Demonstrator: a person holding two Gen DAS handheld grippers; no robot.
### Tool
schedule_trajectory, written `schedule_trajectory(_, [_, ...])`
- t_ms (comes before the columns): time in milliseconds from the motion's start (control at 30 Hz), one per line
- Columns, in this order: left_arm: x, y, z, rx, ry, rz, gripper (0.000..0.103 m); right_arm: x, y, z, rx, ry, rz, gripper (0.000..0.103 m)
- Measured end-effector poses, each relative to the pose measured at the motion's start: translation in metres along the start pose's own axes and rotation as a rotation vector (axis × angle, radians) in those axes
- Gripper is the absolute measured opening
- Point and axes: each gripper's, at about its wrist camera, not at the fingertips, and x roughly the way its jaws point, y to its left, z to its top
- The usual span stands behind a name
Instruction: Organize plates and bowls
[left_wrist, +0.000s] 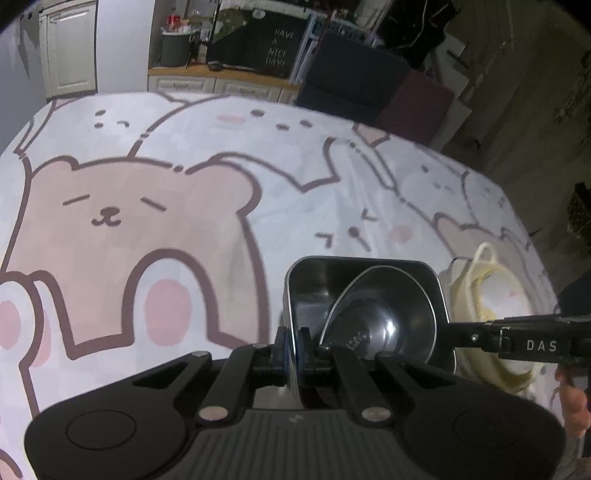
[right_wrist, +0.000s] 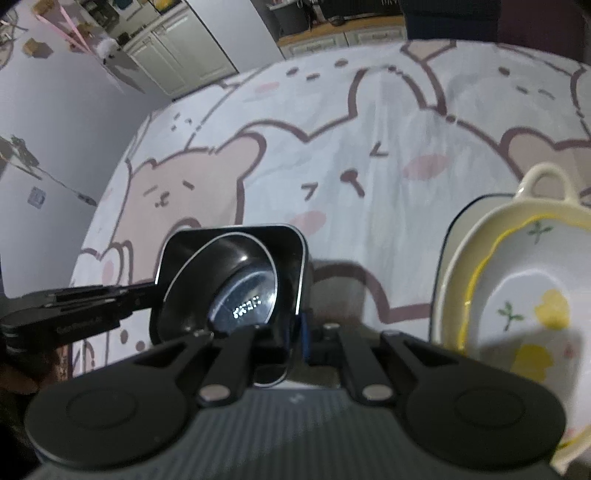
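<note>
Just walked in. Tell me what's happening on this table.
Both grippers grip one square metal container: the left gripper pinches one wall, the right gripper the opposite wall. A round metal bowl sits tilted inside the square metal container. Beside it, a stack of cream dishes rests on the bear-print tablecloth.

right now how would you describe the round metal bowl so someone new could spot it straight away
On the bear-print tablecloth, find the dark square metal container that both grippers clamp by opposite walls. The round metal bowl sits tilted inside it. It is shiny steel with a reflective flat bottom, unlike the cream handled ceramic dishes stacked beside it.
</note>
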Motion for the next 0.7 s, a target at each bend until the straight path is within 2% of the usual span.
schedule_trajectory(333, [-0.025,-0.057,0.002,0.002,-0.076,-0.023,0.004,-0.071,-0.028,-0.003,0.028,-0.121,0.048,0.008])
schedule_trajectory(700, [-0.012,-0.13,0.004,0.064,-0.063,-0.072,0.005,-0.13,-0.08,-0.022,0.055,-0.185,-0.01,0.008])
